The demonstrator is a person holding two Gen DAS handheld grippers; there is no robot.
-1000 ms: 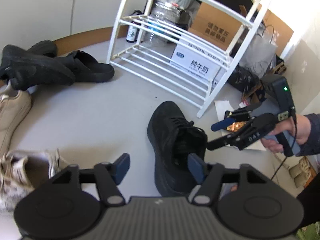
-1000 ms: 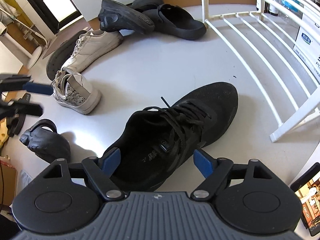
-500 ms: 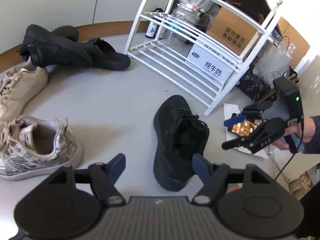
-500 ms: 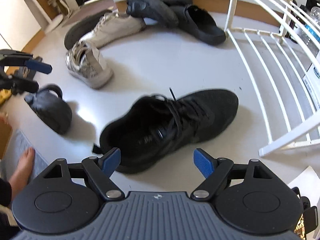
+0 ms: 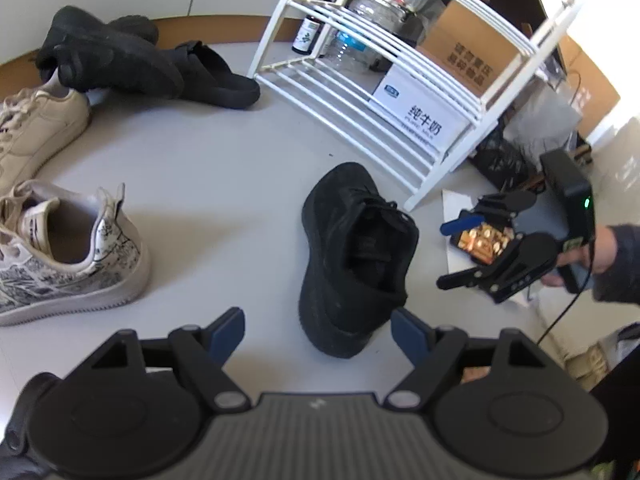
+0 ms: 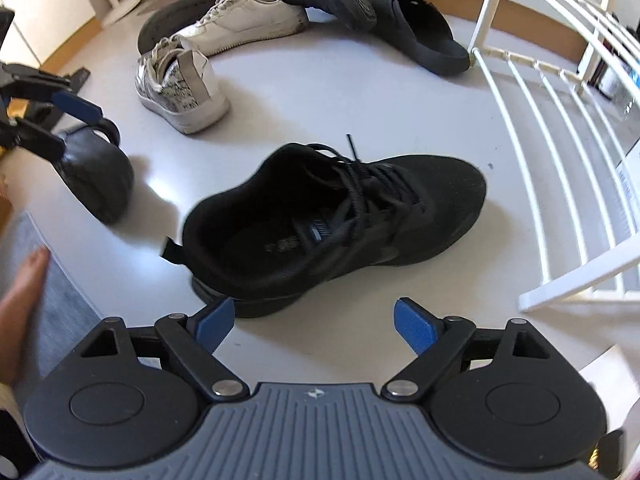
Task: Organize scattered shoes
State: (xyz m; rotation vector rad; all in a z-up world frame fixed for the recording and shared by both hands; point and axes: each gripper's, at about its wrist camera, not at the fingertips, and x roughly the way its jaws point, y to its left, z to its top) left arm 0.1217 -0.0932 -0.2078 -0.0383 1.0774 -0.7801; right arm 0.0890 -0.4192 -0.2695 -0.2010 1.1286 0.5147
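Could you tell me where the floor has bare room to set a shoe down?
The widest bare patch lies between the black sneaker, the patterned high-top and the black slide. A narrower strip runs between the sneaker and the white rack. It is crowded by the wall, where dark shoes overlap a white sneaker.

Black laced sneaker (image 6: 336,220) upright on floor, other shoes (image 6: 240,20) scattered.

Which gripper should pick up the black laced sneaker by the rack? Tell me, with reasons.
Right, probably. The right gripper hangs just behind the black sneaker, at its heel, jaws opening and empty. The left gripper is also opening and empty, but sits off the shoe's side.
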